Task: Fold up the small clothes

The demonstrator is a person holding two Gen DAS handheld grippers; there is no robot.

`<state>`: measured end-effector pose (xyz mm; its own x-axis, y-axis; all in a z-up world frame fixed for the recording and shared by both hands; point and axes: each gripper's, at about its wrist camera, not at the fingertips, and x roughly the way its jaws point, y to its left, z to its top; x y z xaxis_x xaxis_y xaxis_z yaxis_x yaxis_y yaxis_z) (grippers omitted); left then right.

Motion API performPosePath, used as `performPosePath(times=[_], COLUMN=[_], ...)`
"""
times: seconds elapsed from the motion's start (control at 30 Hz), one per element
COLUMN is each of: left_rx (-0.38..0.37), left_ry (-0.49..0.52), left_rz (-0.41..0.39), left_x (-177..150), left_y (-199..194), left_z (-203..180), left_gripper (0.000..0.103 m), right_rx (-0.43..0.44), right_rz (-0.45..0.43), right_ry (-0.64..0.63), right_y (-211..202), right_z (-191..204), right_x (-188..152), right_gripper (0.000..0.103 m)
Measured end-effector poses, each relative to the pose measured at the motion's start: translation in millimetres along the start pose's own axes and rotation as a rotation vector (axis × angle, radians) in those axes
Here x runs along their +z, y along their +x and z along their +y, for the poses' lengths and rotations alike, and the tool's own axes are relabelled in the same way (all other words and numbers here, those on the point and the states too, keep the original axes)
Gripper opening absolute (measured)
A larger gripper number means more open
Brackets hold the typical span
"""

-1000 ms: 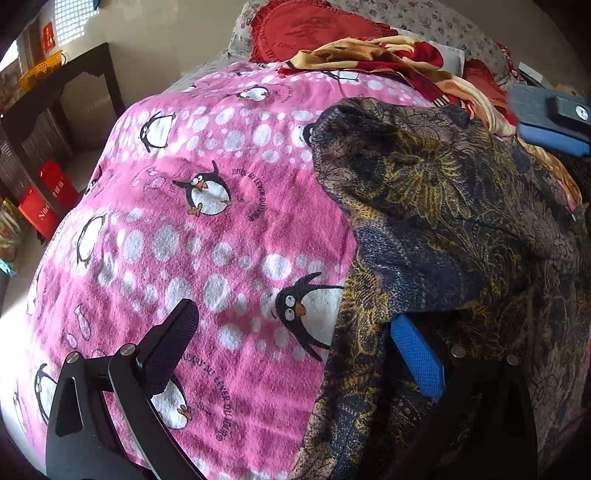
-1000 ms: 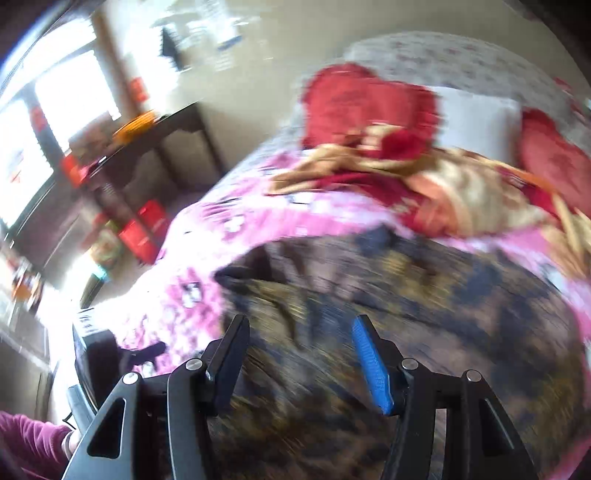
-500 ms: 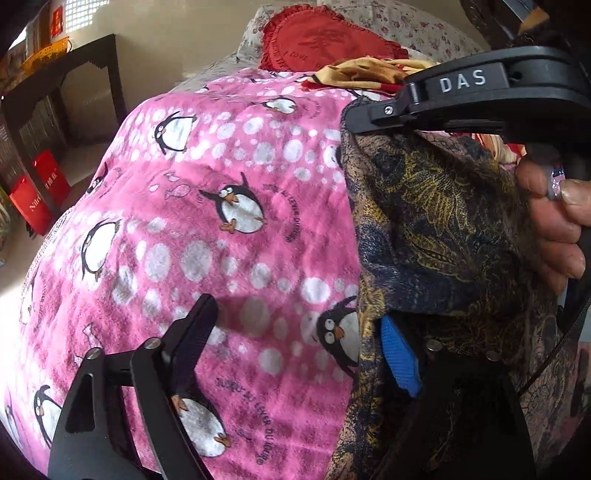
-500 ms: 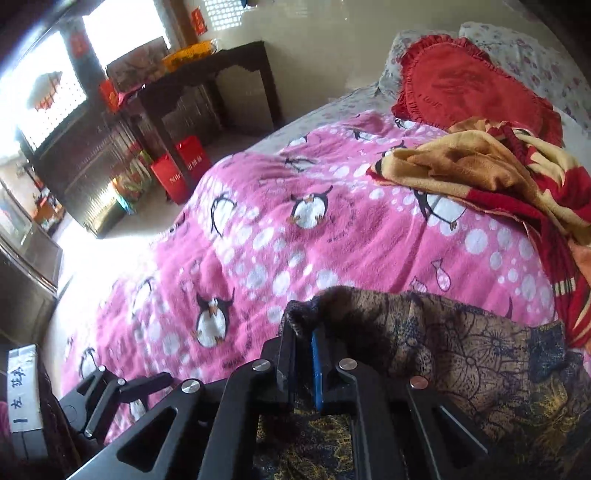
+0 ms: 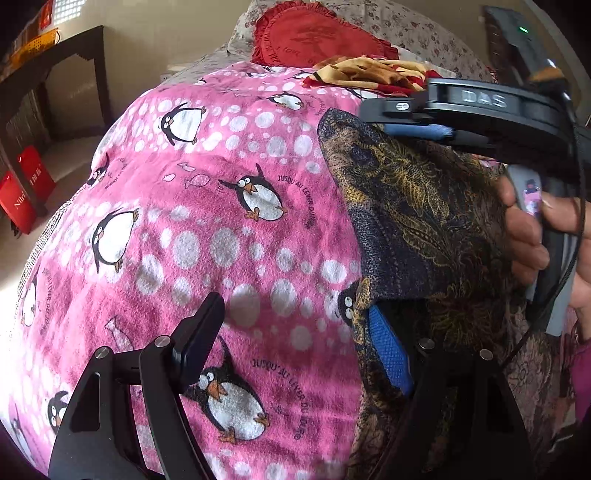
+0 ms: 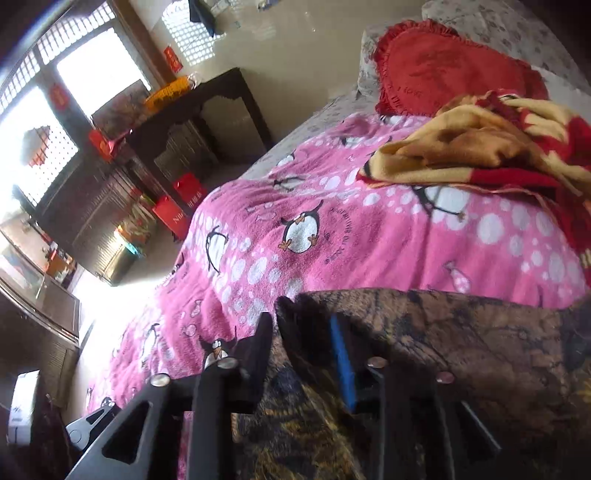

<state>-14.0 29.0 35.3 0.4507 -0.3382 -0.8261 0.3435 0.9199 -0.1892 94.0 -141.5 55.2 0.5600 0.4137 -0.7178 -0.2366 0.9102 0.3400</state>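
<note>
Dark brown fabric with a gold and navy floral print makes up the single task garment (image 5: pixel 424 221), lying on the right part of a pink penguin-print blanket (image 5: pixel 221 229) that covers the bed.

Left wrist view: one garment, one pink blanket, two grippers. The left gripper (image 5: pixel 295 350) stands with its jaws wide apart; its black finger rests over bare blanket, while its blue-padded finger (image 5: pixel 388 358) sits under the garment's near edge, partly covered by cloth. Nothing is clamped between them. The right gripper (image 5: pixel 413 129) enters from the right, held by one hand (image 5: pixel 528 236), with its tip at the garment's far corner. That corner is raised and draws the cloth into a peak, with creases running down from it. At the head of the bed lie one red frilled cushion (image 5: pixel 314 37), one yellow and red blanket (image 5: pixel 369 72) in a heap, and one floral pillow (image 5: pixel 417 26). Two red bags (image 5: pixel 22 195) stand on the floor beside a dark wooden table (image 5: pixel 74 62).

Right wrist view: the right gripper (image 6: pixel 303 343) has its fingers set a narrow way apart, the garment (image 6: pixel 461 350) corner lying between them; whether the pads press the cloth cannot be told. The garment spreads flat to the right, its far edge straight against the pink blanket (image 6: pixel 351 236). The left gripper shows only as a small part at lower left. One red cushion (image 6: pixel 450 77), one yellow and red blanket (image 6: pixel 480 147), one dark table (image 6: pixel 207 107) and two red bags (image 6: pixel 177 206) are counted.
</note>
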Motion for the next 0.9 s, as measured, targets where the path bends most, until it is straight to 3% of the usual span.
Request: performPosePath(times=[0.07, 0.17, 0.37, 0.47, 0.63, 0.77, 0.83, 0.87, 0.9], left_rx=[0.011, 0.061, 0.037, 0.013, 0.098, 0.128, 0.109, 0.095, 0.084], left_ry=[0.001, 0.005, -0.016, 0.008, 0.084, 0.142, 0.116, 0.104, 0.097], left_rz=[-0.003, -0.044, -0.089, -0.068, 0.024, 0.0, 0.005, -0.002, -0.016], left_x=[-3, -2, 19, 26, 16, 15, 19, 21, 24], left_y=[-8, -21, -23, -6, 36, 32, 27, 22, 17], left_z=[6, 12, 1, -15, -33, -43, -41, -42, -43], left_gripper=[0.079, 0.079, 0.079, 0.079, 0.079, 0.079, 0.079, 0.079, 0.079], right_rx=[-0.033, -0.131, -0.263, -0.404, -0.463, -0.378, -0.372, -0.389, -0.407], right_rz=[-0.058, -0.062, 0.057, 0.076, -0.031, -0.068, -0.082, -0.087, -0.106], right_ry=[-0.034, -0.1, -0.194, -0.238, -0.095, 0.024, 0.05, 0.06, 0.073], right_y=[-36, -70, -63, -50, -64, -73, -91, -102, -116], right_z=[-5, -18, -39, -38, -58, -74, -77, -76, -79], right_x=[-8, -23, -54, -60, -43, -46, -53, -61, -70], right_gripper=[0.045, 0.045, 0.045, 0.005, 0.0, 0.0, 0.014, 0.04, 0.053])
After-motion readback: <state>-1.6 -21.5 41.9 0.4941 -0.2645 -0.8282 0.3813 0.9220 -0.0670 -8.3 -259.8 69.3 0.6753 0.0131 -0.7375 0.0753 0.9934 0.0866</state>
